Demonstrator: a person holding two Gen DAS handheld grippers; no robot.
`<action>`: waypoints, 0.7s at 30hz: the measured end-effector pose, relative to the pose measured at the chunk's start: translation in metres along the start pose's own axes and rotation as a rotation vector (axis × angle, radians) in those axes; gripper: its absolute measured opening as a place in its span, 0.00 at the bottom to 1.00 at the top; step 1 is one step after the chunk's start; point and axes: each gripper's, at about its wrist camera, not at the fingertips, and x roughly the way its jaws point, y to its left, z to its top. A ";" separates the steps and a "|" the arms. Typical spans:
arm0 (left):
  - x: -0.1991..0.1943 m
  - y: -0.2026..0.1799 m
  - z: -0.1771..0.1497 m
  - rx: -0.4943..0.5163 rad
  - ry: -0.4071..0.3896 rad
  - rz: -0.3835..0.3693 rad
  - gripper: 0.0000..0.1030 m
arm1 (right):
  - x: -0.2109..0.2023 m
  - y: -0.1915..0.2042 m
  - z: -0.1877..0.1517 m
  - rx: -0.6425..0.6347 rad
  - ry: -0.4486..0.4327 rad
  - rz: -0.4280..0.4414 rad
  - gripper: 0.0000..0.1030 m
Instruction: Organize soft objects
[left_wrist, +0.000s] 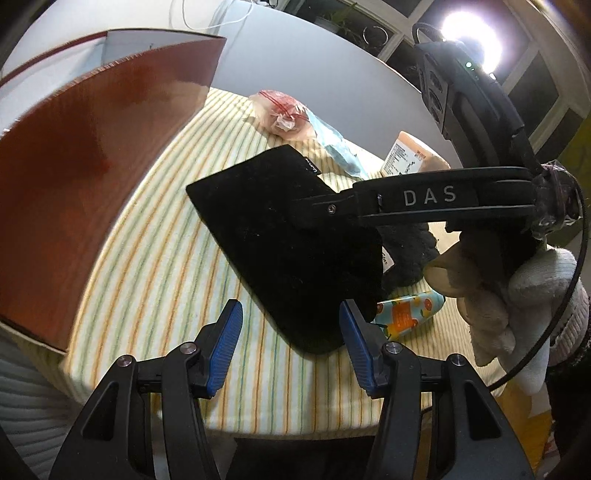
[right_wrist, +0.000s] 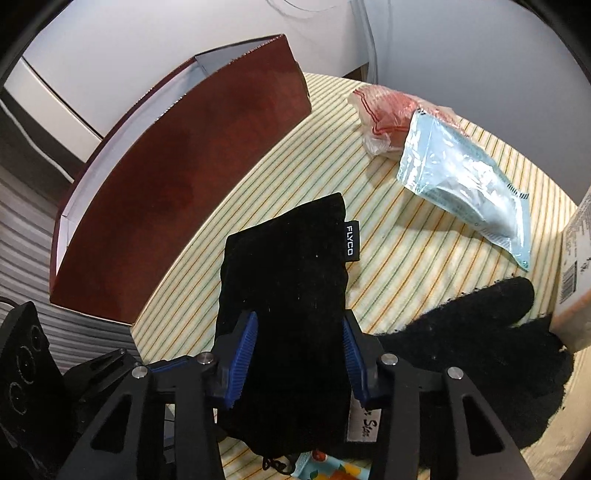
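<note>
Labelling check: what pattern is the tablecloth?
Cream tablecloth with thin orange and green stripes; clearest in the right wrist view.

Right claw pinches inward (gloved hand holding it); left claw gapes.

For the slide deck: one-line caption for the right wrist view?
Right gripper closes around black FLYCO pouch on striped cloth, beside the red box.

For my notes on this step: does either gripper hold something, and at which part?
The right gripper is shut on the black pouch, pads on its two long edges near the drawstring end. The left gripper is open and holds nothing.
</note>
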 end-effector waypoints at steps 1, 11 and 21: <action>0.001 -0.001 0.000 0.000 0.001 -0.002 0.52 | 0.000 0.000 0.002 0.002 0.001 0.006 0.40; 0.013 -0.009 0.007 0.010 -0.027 -0.007 0.49 | 0.002 0.000 0.000 0.013 -0.004 0.041 0.36; 0.006 -0.005 0.008 -0.018 -0.055 -0.034 0.44 | -0.014 0.005 -0.007 0.042 -0.033 0.076 0.27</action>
